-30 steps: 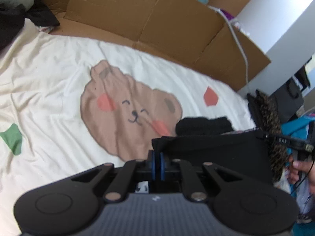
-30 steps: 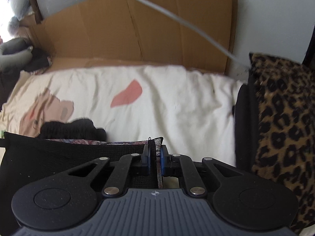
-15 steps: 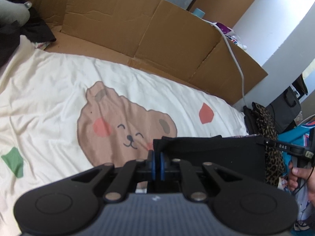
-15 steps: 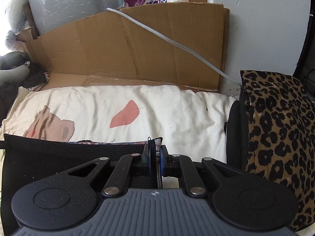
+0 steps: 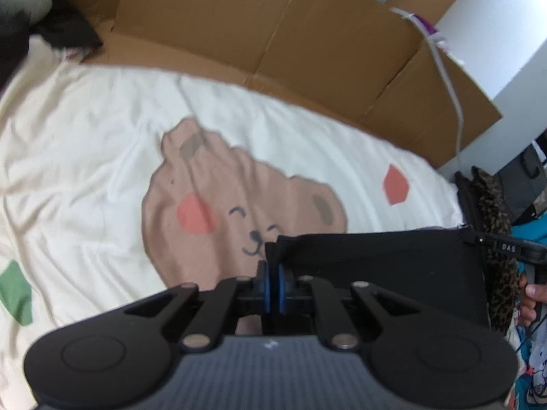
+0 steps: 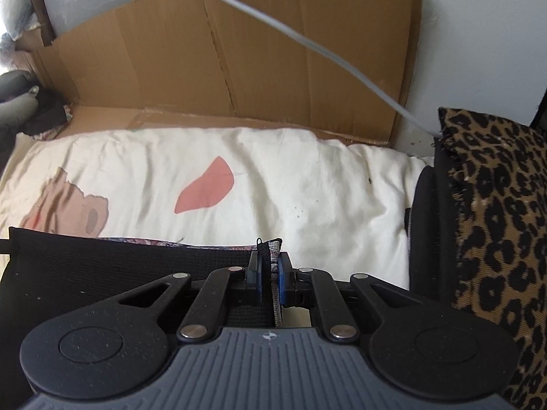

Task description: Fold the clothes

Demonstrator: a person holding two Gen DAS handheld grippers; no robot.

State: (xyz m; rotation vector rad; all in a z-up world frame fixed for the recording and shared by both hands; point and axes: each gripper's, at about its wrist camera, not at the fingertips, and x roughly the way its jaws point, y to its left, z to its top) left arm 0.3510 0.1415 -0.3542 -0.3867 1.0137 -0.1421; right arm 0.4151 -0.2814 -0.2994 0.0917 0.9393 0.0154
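Matt black knit garment [image 6: 102, 266]; creased cotton sheet [image 6: 307, 184]; corrugated cardboard [image 6: 239, 51]

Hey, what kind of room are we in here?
Probably a bedroom: a cream bear-print bedsheet covers a bed, flattened cardboard lines the wall, and a leopard-print cushion sits alongside.

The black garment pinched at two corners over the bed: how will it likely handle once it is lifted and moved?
Probably floppy: the black garment spans taut only between the left gripper and right gripper, both with jaws shut on its top corners. Likely light, since corner pinches alone carry it. Its knit-looking weave suggests it won't slip out easily.
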